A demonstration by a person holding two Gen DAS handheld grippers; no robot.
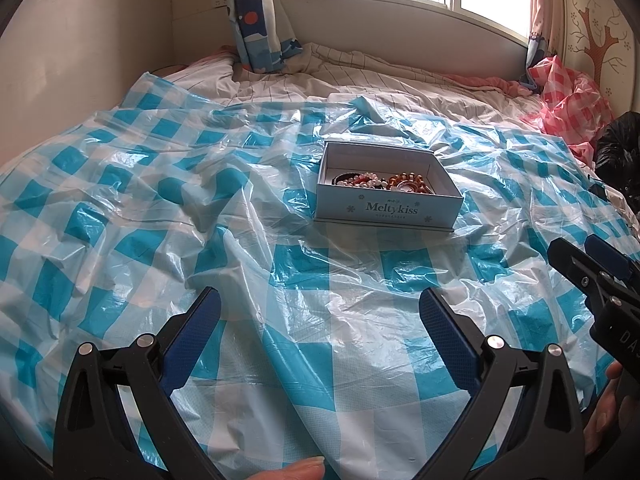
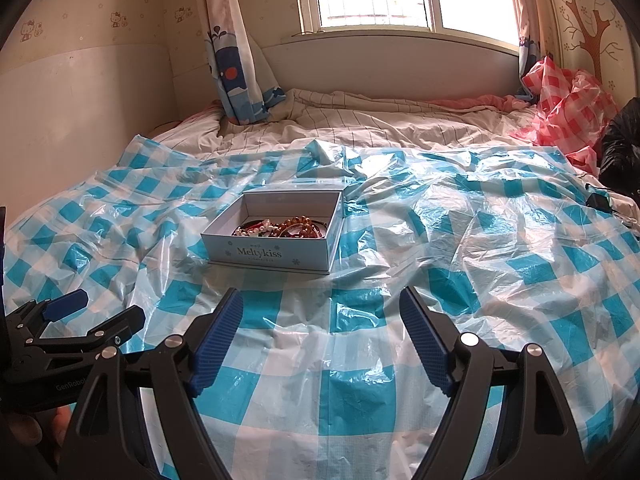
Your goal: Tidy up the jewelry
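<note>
A light blue "Meltykiss" box point(image 1: 386, 210) stands open on a blue-and-white checked plastic sheet point(image 1: 168, 208) on the bed. It holds bead bracelets point(image 1: 384, 182) in white, red and brown. The box also shows in the right wrist view point(image 2: 264, 254), with the bracelets point(image 2: 280, 228) inside. My left gripper point(image 1: 320, 308) is open and empty, low over the sheet, short of the box. My right gripper point(image 2: 322, 304) is open and empty, also short of the box and to its right. Each gripper shows at the edge of the other's view, the right one point(image 1: 588, 268) and the left one point(image 2: 80, 312).
A striped bedsheet point(image 1: 360, 76) lies behind the plastic sheet. A crumpled pink checked plastic sheet point(image 1: 568, 108) and a black bag point(image 1: 620, 148) sit at the far right. A curtain point(image 1: 256, 20) hangs at the back under the window. A small black object with a cable point(image 2: 598, 202) lies at the right edge.
</note>
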